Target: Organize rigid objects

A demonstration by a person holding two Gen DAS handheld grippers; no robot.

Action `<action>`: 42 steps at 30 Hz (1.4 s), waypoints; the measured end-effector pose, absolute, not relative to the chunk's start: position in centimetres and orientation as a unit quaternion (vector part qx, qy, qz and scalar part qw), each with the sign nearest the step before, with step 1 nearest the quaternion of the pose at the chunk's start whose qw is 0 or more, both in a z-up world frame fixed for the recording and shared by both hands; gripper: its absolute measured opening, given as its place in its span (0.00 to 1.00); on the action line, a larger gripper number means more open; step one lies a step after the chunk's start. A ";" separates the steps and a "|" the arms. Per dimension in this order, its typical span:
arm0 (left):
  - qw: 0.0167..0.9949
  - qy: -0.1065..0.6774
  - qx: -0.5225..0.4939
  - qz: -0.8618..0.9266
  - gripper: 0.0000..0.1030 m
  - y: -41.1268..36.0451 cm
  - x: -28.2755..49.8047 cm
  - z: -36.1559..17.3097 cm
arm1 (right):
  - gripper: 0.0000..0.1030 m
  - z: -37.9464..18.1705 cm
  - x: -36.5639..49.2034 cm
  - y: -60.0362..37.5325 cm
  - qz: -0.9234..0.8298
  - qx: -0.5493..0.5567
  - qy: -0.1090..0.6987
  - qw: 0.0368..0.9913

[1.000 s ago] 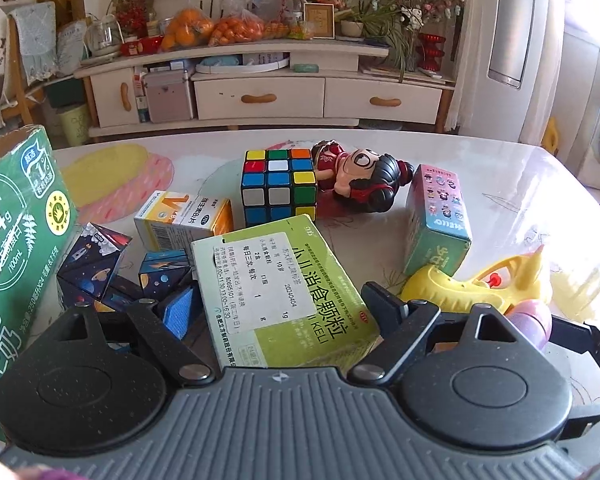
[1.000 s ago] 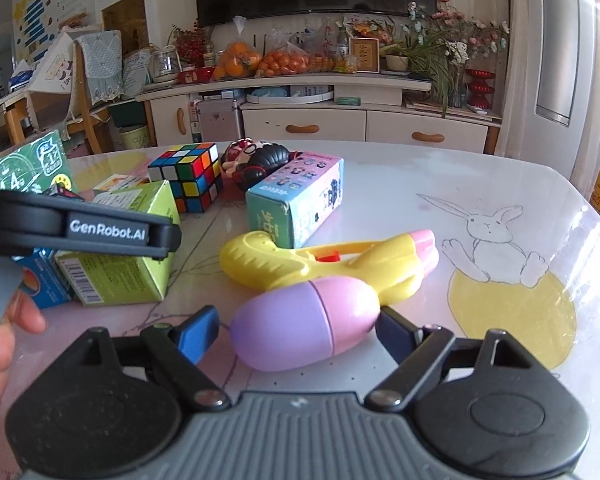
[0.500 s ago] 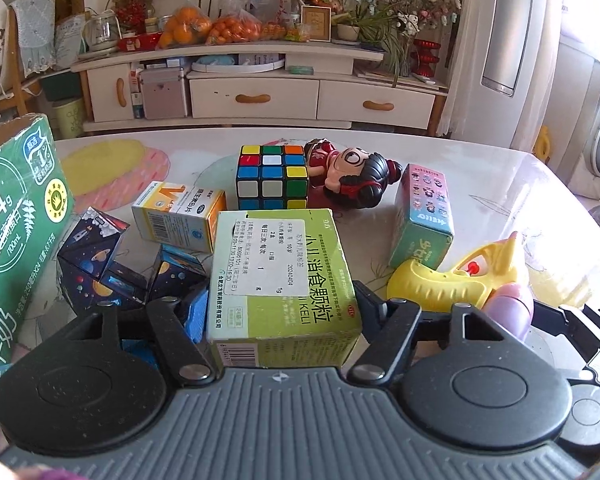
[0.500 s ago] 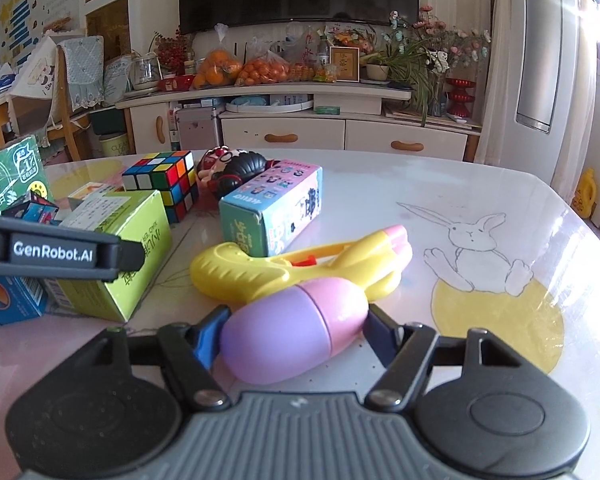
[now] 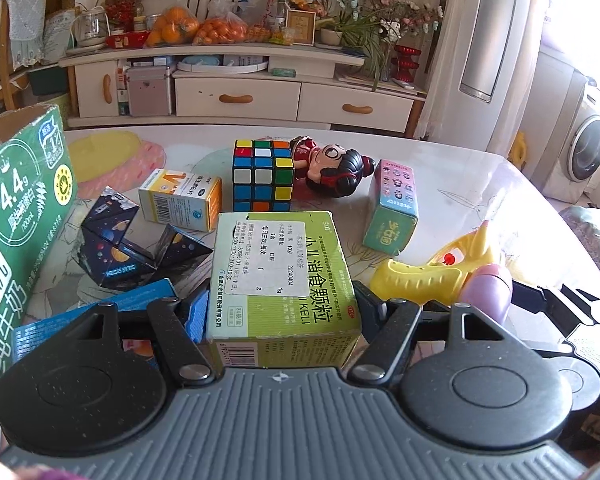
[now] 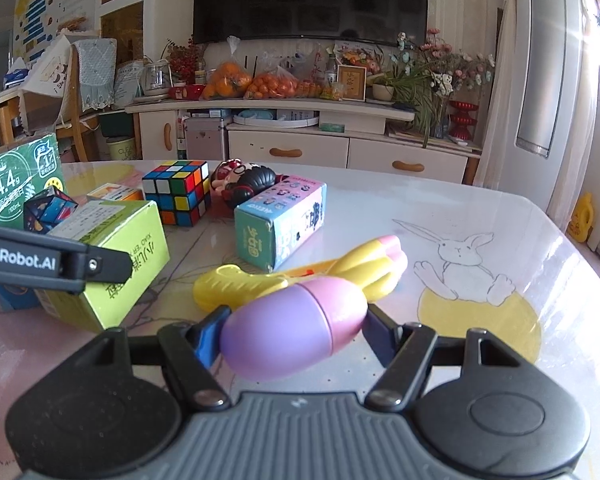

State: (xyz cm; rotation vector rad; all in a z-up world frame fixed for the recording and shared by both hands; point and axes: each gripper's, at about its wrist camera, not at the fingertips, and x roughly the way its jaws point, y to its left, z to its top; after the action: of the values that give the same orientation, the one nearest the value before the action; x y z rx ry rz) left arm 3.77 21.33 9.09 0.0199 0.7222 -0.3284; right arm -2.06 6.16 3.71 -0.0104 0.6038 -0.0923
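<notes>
Clamping a green medicine box (image 5: pixel 284 276) across its two long side walls, the left gripper (image 5: pixel 282 308) has its pads pressed flat on the card; the right gripper (image 6: pixel 296 332) holds a purple egg-shaped capsule (image 6: pixel 296 326) across its length, one blue pad at each end. Both things sit low over the near edge of the table (image 6: pixel 480 208), the box towards the left corner, the egg nearer the middle.

The box is likely light and stiff at the edges but soft in the faces — squeeze near the corners, not mid-panel, or the card may buckle. The egg looks like smooth hard plastic in two halves; rounded ends give the pads little to bite on, so it could squirt out or pop apart at the seam. A hold across the wider belly would probably be steadier.

Just beyond lie a yellow water pistol (image 6: pixel 300 276) touching the egg, a teal carton (image 6: pixel 280 226), a puzzle cube (image 5: pixel 262 176) and a doll (image 5: pixel 332 168) — further back, towards the far edge.
</notes>
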 end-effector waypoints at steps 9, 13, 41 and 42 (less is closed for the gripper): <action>0.925 0.340 -0.001 -0.171 0.84 22.3 2.6 10.4 | 0.68 4.0 -2.9 7.0 -0.055 -0.027 0.287 0.956; 0.927 0.333 -0.005 -0.174 0.84 22.9 2.3 11.0 | 0.67 4.3 -3.3 7.5 -0.065 -0.032 0.277 0.958; 0.925 0.334 -0.037 -0.176 0.83 26.9 0.7 12.7 | 0.44 4.0 -2.1 7.9 -0.025 0.185 0.304 0.934; 0.925 0.334 -0.038 -0.176 0.83 27.0 0.8 12.8 | 0.45 4.3 -2.0 8.3 -0.029 0.174 0.298 0.938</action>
State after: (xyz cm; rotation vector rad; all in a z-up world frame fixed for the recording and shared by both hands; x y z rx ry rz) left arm 0.79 26.95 12.77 -0.0783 0.6846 -0.3605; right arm -2.04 8.29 4.28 0.3546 0.6093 -0.0595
